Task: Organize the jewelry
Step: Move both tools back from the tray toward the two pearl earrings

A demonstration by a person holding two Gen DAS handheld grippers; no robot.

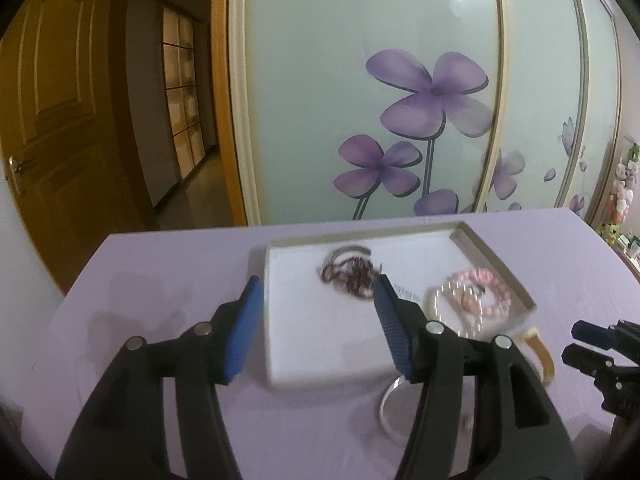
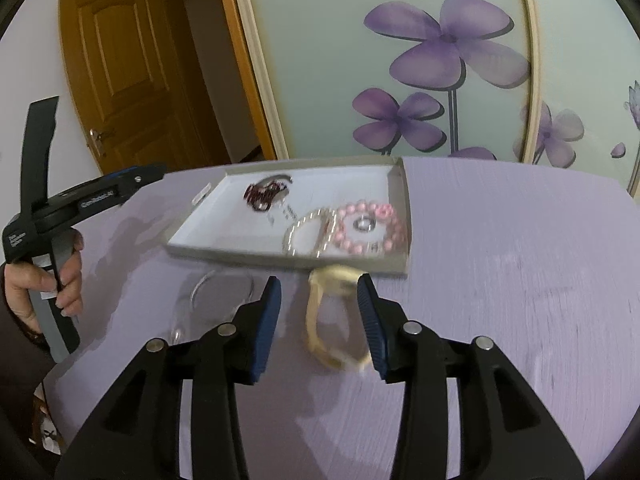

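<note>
Jewelry sorting on a lilac desk (image 2: 500,240): both tongs stand apart and empty. The cream bangle (image 2: 332,320) lies between the right tongs (image 2: 319,294), lined up for pickup; ahead of the left tongs (image 1: 318,294), the white tray (image 1: 304,344) already collects bead bracelets.

Counting the jewelry on the purple table (image 2: 500,240)

There was one white tray (image 2: 216,216). In it lay one pink bead bracelet (image 2: 386,236), one pearl bracelet (image 2: 298,230) and one dark red bead string (image 2: 260,196). Outside it lay one gold bangle (image 2: 320,320) and one clear bangle (image 2: 208,280). Two grippers were there.
</note>
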